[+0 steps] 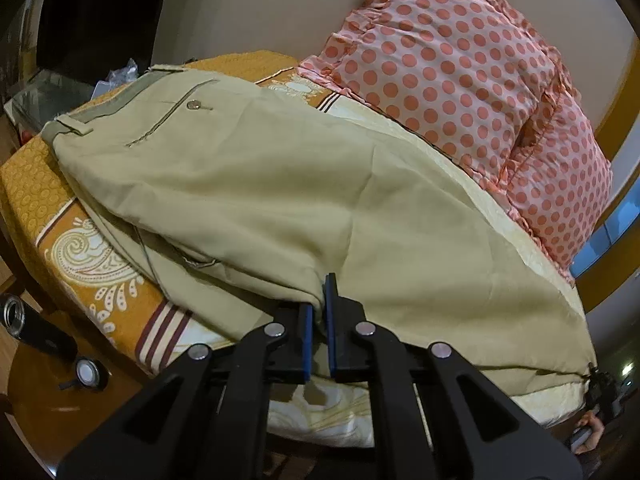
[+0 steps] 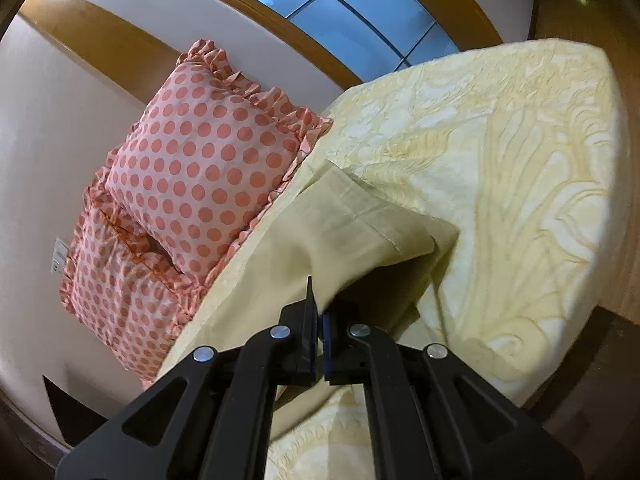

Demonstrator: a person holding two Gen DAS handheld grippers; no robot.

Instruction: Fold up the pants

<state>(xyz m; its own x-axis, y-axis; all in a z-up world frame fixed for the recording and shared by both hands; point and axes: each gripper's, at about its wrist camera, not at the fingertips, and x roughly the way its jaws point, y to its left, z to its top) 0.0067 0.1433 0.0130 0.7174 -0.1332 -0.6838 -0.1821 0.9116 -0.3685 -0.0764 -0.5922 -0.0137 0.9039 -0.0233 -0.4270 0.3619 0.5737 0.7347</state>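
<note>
Beige pants (image 1: 280, 196) lie across a bed, waistband and buttoned back pocket (image 1: 195, 105) at the far left. My left gripper (image 1: 319, 304) is shut on the near edge of the pants around mid-leg, cloth pinched between its blue pads. My right gripper (image 2: 319, 312) is shut on the pants (image 2: 336, 232) near the hemmed leg end, lifting it so the hem (image 2: 384, 216) hangs folded above the bedspread. The right gripper also shows in the left wrist view (image 1: 600, 390) at the far right, holding the leg end.
Two pink polka-dot pillows (image 1: 460, 80) lean against the wall behind the pants; they also show in the right wrist view (image 2: 192, 184). The bed has an orange paisley cover (image 1: 80, 248) and a pale yellow bedspread (image 2: 500, 184). A wooden floor and small objects (image 1: 86, 372) lie at left.
</note>
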